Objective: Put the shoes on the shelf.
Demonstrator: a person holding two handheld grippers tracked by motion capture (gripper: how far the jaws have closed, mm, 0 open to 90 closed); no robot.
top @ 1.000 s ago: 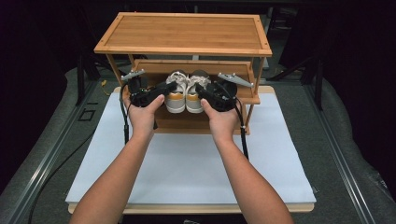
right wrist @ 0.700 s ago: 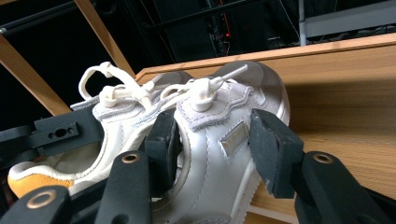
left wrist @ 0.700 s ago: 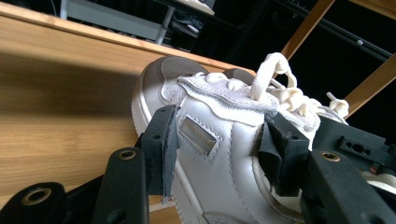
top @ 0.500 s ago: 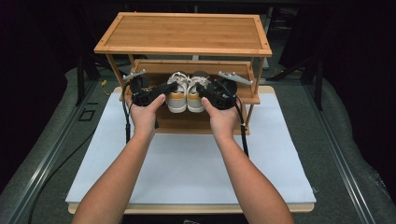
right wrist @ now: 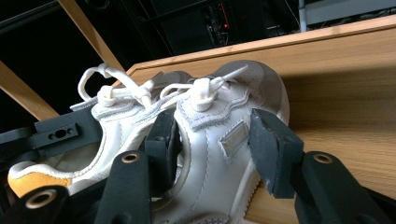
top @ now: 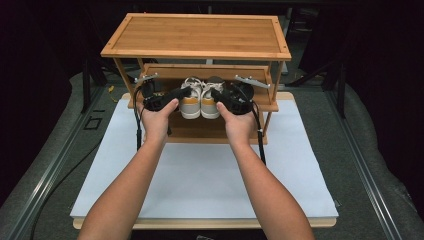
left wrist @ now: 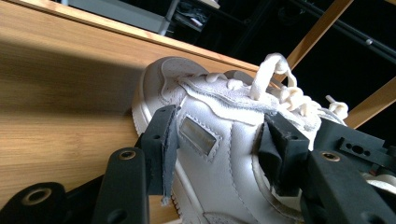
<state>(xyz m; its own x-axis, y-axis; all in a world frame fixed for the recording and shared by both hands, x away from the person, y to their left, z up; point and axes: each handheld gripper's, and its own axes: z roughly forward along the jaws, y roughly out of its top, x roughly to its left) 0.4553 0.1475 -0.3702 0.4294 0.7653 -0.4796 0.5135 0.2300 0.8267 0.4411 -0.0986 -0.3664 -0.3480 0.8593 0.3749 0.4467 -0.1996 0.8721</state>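
I see two white leather lace-up sneakers with mustard heels (top: 200,97) side by side on the bamboo rack (top: 197,35); my left gripper (left wrist: 217,149) clamps one, my right gripper (right wrist: 212,147) the other.

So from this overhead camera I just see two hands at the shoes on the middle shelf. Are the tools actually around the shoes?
Observer: Yes. The left tool straddles the left shoe, with a pad pressed on each side.
Operator: And the other one?
Observer: The right tool straddles the right shoe. One pad is tucked between the two shoes; I cannot tell whether the outer pad touches.
Operator: Are the laces tied?
Observer: The white laces lie in loose loops over the tongues.
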